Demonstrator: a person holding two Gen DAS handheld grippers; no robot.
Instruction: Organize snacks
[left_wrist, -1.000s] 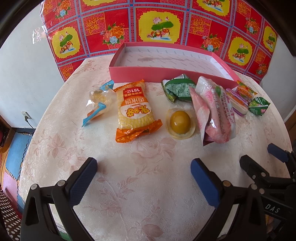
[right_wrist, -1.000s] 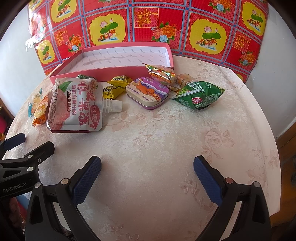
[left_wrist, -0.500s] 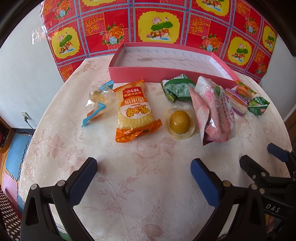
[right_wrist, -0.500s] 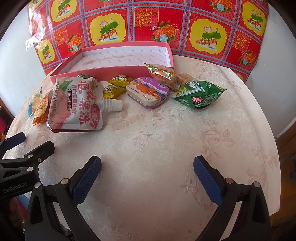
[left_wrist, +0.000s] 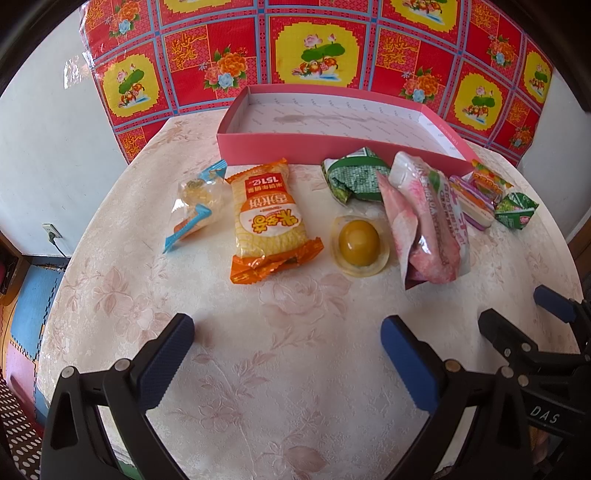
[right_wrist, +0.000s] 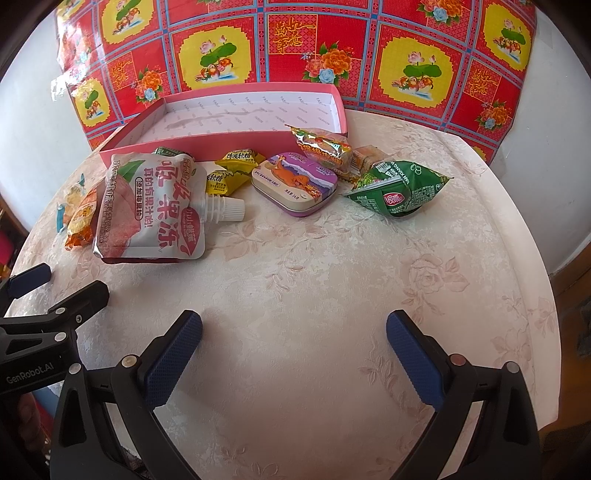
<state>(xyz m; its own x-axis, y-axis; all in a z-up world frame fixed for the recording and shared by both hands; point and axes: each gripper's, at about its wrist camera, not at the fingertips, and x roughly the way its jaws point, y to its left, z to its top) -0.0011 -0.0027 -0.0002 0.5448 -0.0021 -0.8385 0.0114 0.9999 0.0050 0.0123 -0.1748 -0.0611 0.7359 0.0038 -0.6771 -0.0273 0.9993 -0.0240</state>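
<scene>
— So, biggest first: round table under a cream cloth, damask-like with raised rose patterns. Behind it, glossy red-and-yellow floral sheet hanging on the wall.

— Next down?

— Shallow pink cardboard box, rectangular, white printed lining, sitting at the far side of the table with nothing inside. Then the snacks, in a loose row just before its front wall. Pink-and-white spouted jelly pouch, soft and puffy, white screw cap pointing right. Orange foil rice-cracker pack, crimped ends, lying lengthwise. Green crinkled packet at the right end. Purple rounded-corner tin, flat and hard-looking, between pouch and green packet.

— Smaller still?

— Second green packet touching the pouch's far end. Clear blister dome holding a yellow ball, beside the pouch. Clear wrapper with blue ends, leftmost. Two yellow candies near the spout.

— And the tools?

— Left gripper low over bare cloth, blue textured pads wide apart, gripping nothing. Right gripper likewise spread and empty, well short of the snacks.
</scene>
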